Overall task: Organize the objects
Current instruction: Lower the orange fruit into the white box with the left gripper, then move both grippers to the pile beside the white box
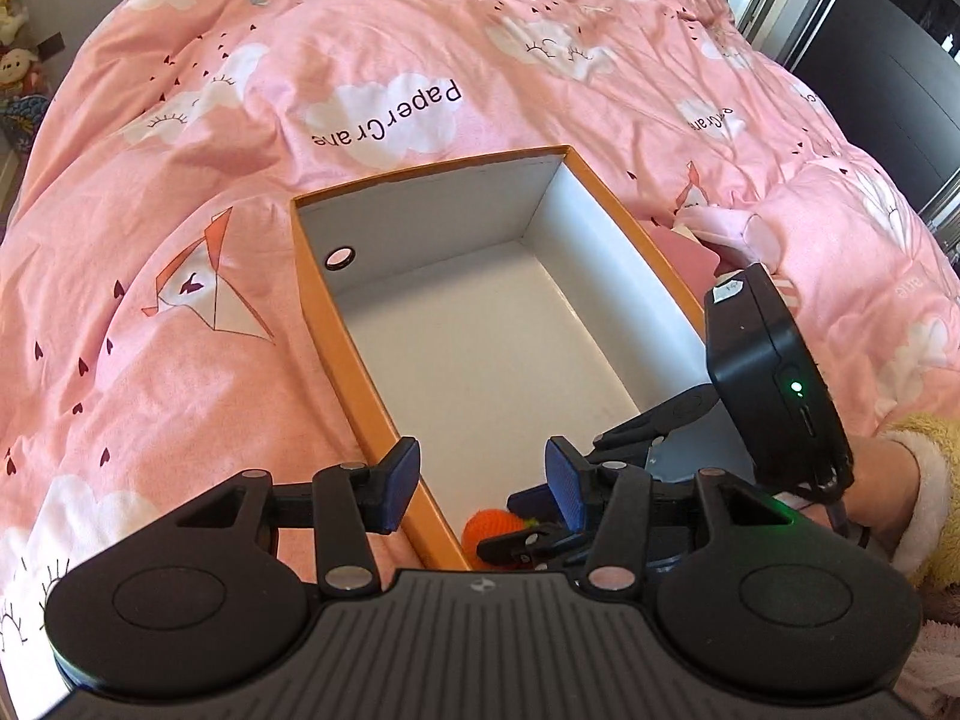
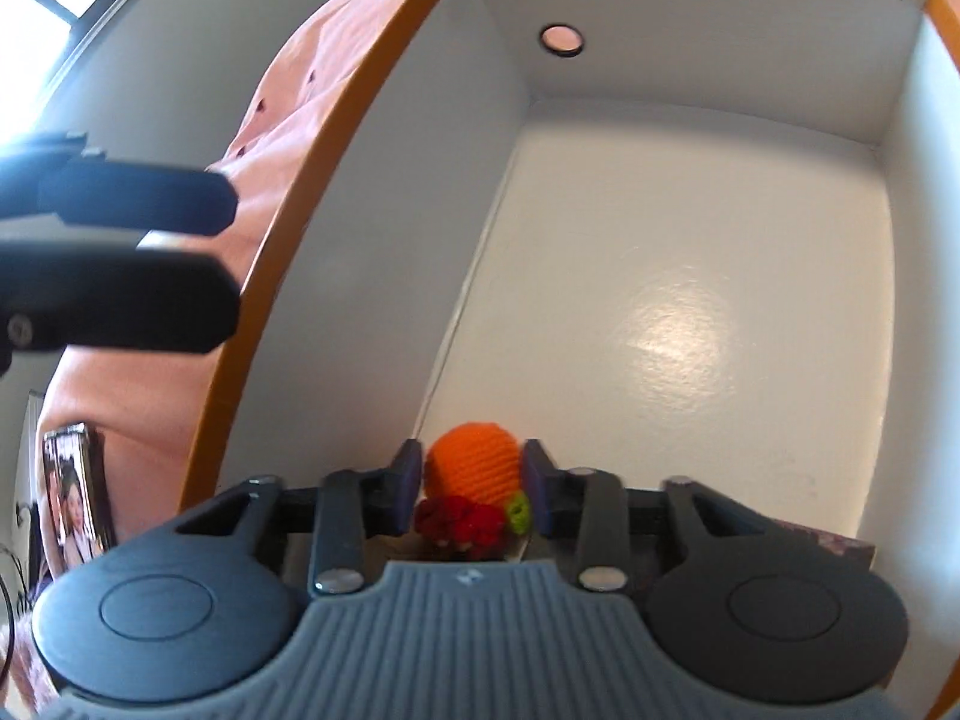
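Observation:
An orange cardboard box with a white inside lies open on the pink bed cover. My left gripper is open, its fingers astride the box's near left wall. My right gripper is inside the box near the floor, shut on an orange crocheted toy with red and green parts. The toy also shows in the left wrist view, under the right gripper. The box wall rises at left in the right wrist view, with the left gripper's fingers beside it.
A pink duvet with cloud prints covers the bed. Pink items lie beside the box's right wall. Soft toys sit at far left. A photo frame stands at lower left in the right wrist view.

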